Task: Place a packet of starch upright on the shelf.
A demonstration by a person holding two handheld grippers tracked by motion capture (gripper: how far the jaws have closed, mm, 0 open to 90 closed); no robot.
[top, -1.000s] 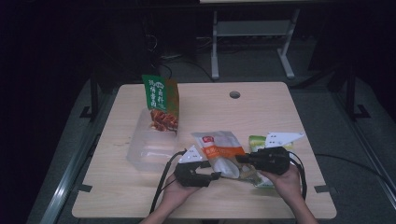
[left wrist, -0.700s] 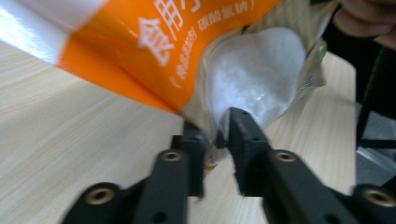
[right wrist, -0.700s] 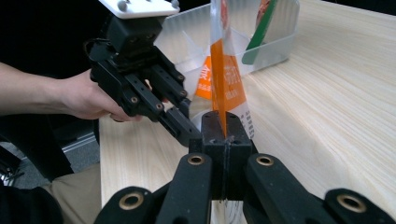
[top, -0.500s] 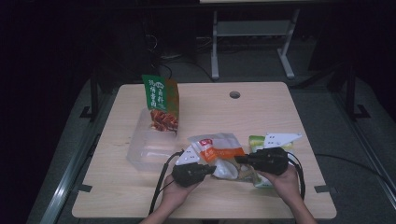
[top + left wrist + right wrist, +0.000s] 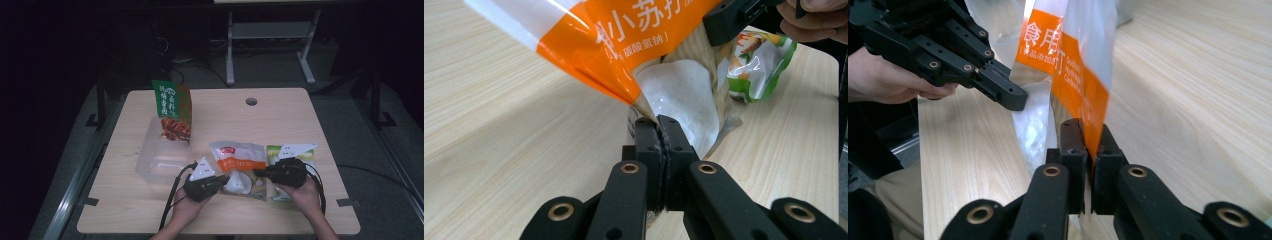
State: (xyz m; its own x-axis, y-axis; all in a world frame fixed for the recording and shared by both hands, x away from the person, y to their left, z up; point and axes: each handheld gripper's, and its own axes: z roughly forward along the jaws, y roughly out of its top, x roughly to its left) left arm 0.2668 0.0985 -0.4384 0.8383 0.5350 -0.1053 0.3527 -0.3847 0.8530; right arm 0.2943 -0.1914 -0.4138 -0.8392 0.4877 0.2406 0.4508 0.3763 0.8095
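An orange-and-white pouch [image 5: 239, 162] with white powder inside hangs just above the table between both grippers. My left gripper [image 5: 227, 179] is shut on its lower left edge, and in the left gripper view the jaws [image 5: 658, 120] pinch the film under the pouch [image 5: 624, 45]. My right gripper [image 5: 256, 173] grips the opposite edge. Its jaws [image 5: 1088, 130] have just been opening slightly, but the orange edge of the pouch [image 5: 1068, 65] is still pinched between them. The left gripper [image 5: 1015, 100] faces it across the pouch.
A green snack bag [image 5: 172, 107] stands upright in a clear plastic container [image 5: 150, 167] at the left. A green pouch [image 5: 274, 152] lies flat under the right hand. The wooden table [image 5: 300, 115] has a cable hole [image 5: 251, 101] near its far edge.
The left gripper's jaws have closed on the pouch's edge. The pouch now hangs stretched flatter between the two grippers. Both hands have barely moved.
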